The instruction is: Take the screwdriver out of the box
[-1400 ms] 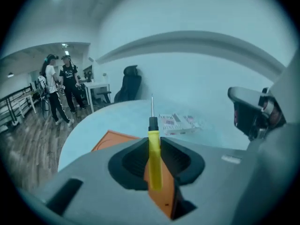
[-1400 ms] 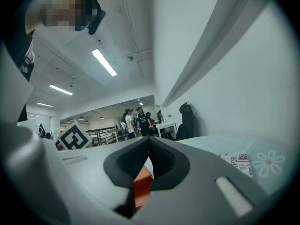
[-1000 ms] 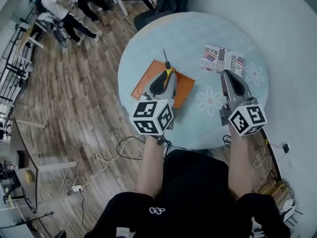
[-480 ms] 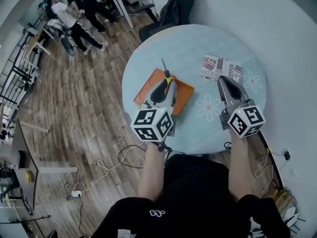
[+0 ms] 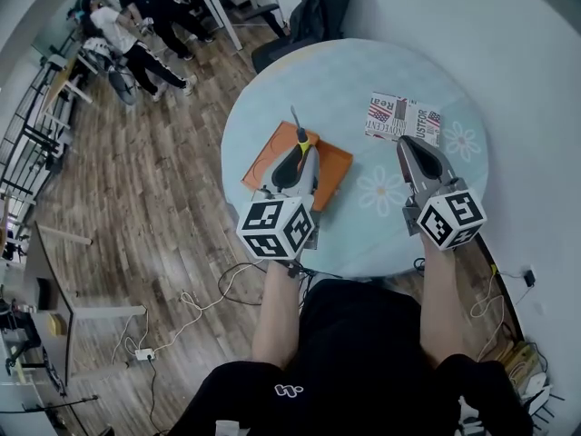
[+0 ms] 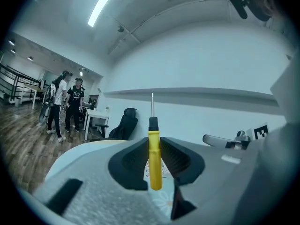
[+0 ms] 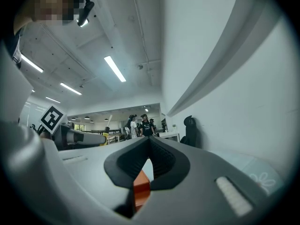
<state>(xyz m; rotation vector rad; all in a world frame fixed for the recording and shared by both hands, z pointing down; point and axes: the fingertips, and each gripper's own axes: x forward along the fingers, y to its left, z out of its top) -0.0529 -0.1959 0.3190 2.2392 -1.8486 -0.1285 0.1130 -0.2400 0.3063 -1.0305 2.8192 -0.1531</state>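
Observation:
A screwdriver (image 5: 302,140) with a yellow handle and a thin metal shaft stands upright between the pads of my left gripper (image 5: 304,150), which is shut on the handle. It hangs above the flat orange box (image 5: 337,168) on the round table. In the left gripper view the screwdriver (image 6: 155,159) points up, clamped in the left gripper (image 6: 154,143). My right gripper (image 5: 405,143) hovers to the right, near a printed carton (image 5: 404,118). In its own view the right gripper (image 7: 149,139) is shut with nothing in it, and the orange box (image 7: 141,191) shows behind it.
The round pale-blue table (image 5: 363,71) has flower prints and stands against a white wall. A black chair (image 5: 313,12) stands behind it. Two people (image 5: 136,16) stand by a desk at the far left. Cables (image 5: 182,298) lie on the wooden floor.
My left gripper has shifted a little above the orange box, still holding the screwdriver. The right gripper has stayed put.

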